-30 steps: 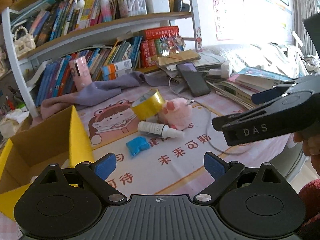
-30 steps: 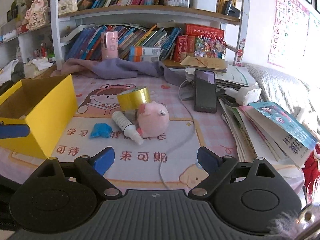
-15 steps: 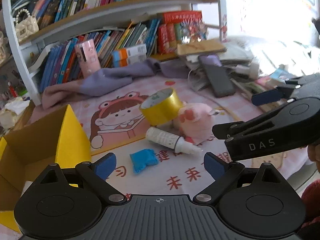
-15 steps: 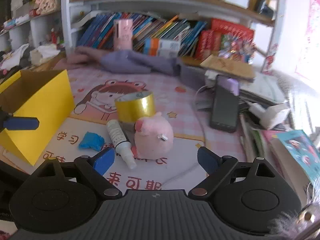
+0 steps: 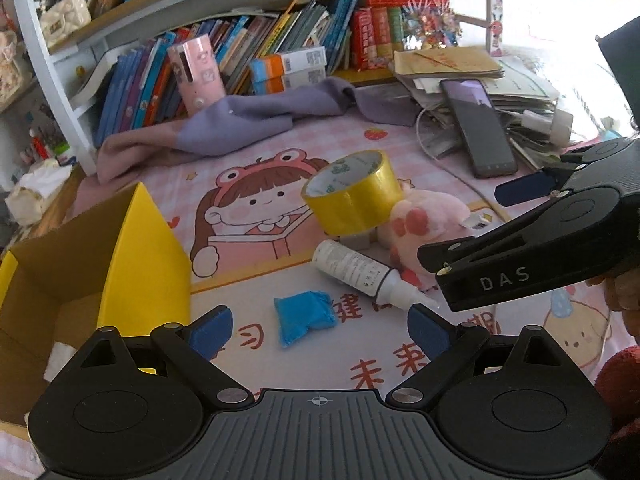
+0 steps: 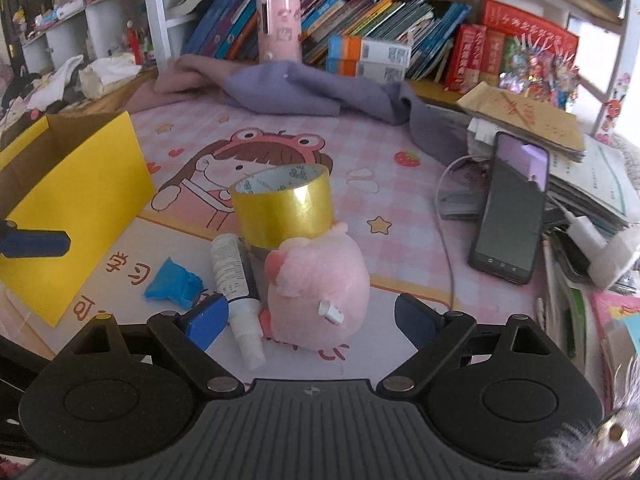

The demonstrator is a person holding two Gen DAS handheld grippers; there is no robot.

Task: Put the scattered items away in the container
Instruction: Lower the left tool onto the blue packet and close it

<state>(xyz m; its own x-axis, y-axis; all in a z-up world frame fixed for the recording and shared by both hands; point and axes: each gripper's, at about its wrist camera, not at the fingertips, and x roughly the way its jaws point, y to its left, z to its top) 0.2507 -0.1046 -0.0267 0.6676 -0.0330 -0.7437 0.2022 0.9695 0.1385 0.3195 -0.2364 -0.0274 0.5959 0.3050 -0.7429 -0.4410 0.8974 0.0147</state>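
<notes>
A yellow cardboard box stands open at the left; it also shows in the right wrist view. On the pink mat lie a blue packet, a white squeeze bottle, a roll of gold tape and a pink plush toy. My left gripper is open, just short of the blue packet. My right gripper is open, its fingers either side of the plush and the bottle tip.
A purple cloth, a black phone with a white cable, and stacked papers and books lie behind and right. A bookshelf lines the back. A pink canister stands by the books.
Both grippers have moved forward and down toward the items. The plush now sits between my right fingers, and the blue packet is close in front of my left gripper.
</notes>
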